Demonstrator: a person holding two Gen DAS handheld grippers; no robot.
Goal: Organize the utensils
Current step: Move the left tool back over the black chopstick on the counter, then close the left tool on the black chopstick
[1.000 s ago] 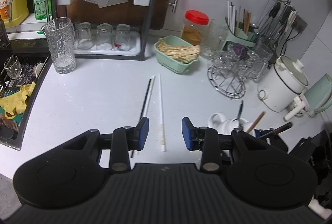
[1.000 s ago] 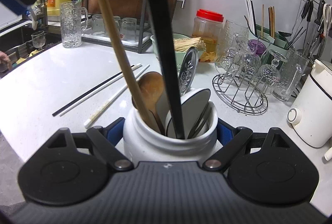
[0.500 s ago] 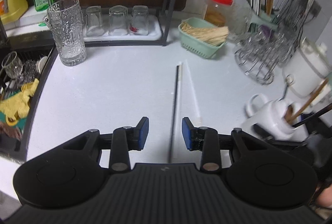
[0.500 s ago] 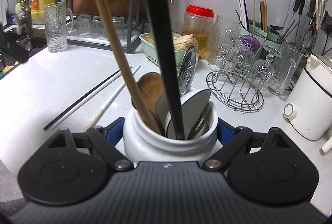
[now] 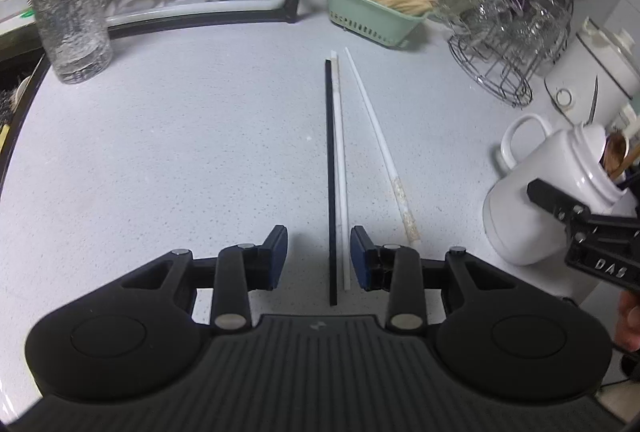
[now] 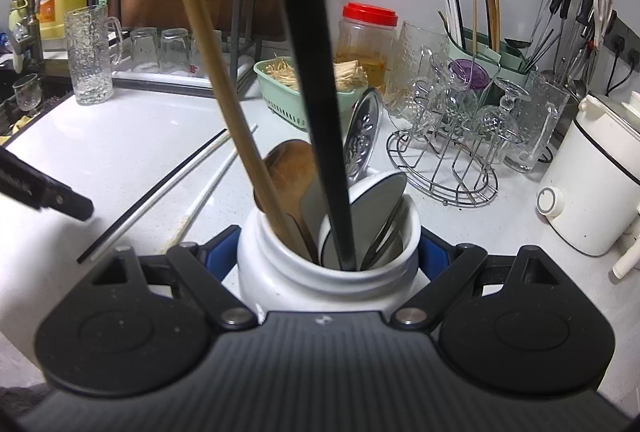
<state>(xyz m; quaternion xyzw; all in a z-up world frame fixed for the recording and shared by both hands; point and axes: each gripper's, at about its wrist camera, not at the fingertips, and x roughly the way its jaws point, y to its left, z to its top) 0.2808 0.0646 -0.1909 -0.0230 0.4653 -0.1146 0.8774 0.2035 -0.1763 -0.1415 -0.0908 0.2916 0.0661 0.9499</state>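
Left wrist: black chopstick lies lengthwise btwn left gripper pads.

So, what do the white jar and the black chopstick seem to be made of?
White jar: probably glazed ceramic; it is glossy, with soft reflections and a thick rim. Black chopstick: likely plastic or lacquered wood; it is uniformly black and slim, but the look cannot settle which.

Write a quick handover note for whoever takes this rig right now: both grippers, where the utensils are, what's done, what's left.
Left gripper: open, low over the counter, jaws either side of the near ends of the black chopstick and a white chopstick.
Right gripper: shut on the white jar.
Done: wooden spoon and other utensils stand in the jar.
Left: three loose chopsticks, including the second white chopstick lying apart.
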